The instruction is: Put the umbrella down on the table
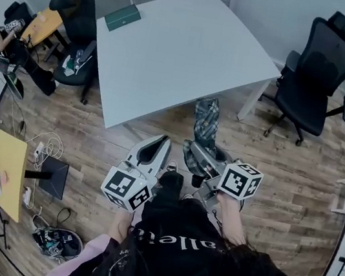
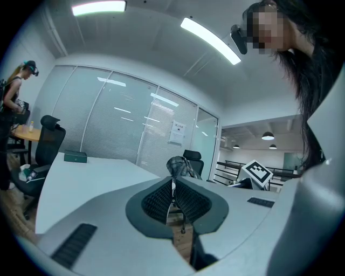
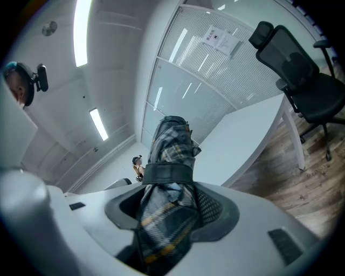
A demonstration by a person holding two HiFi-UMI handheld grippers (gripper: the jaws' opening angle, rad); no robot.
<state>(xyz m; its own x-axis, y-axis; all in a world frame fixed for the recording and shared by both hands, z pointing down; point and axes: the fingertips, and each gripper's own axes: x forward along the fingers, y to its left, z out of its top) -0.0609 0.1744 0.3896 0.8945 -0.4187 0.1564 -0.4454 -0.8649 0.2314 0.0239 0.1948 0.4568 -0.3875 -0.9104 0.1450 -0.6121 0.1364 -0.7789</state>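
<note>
Right gripper view: the right gripper (image 3: 171, 211) had its jaws clamped on the folded plaid umbrella (image 3: 170, 143), just below the dark strap (image 3: 166, 173). Cloth bulged out between the pads.
Left gripper view: the left gripper (image 2: 173, 200) had its jaws pressed together, with nothing between them that could be made out.
Umbrella's place: it was in the air short of the near edge of the worktop (image 1: 188, 45) and not touching it, above the wooden floor (image 1: 282, 185), with its free end towards the worktop.
Risk, early release: likely the main one. Let go short of the near edge, the umbrella would drop to the floor in front of the worktop.
Risk, edge landing: set down only just past the near edge, the rounded bundle might roll or tip back off.
Risk, soft grip: the jaws seemed to hold loose cloth rather than anything hard, so the umbrella could slide through them on the way to the worktop.
Risk, collision: small. The green box (image 1: 122, 17) lay at the worktop's far left corner, well apart from the umbrella.
Writing, person's top: the white lettering (image 1: 172, 239) looked something like "allett", but the reading was unsure.
Writing, notice: a sheet (image 2: 176, 132) hung on the glass wall beyond the worktop, its print too small to read.
Markers: the cubes (image 1: 242, 180) bore black-and-white square patterns and no words.
Brand on umbrella: none was visible.
</note>
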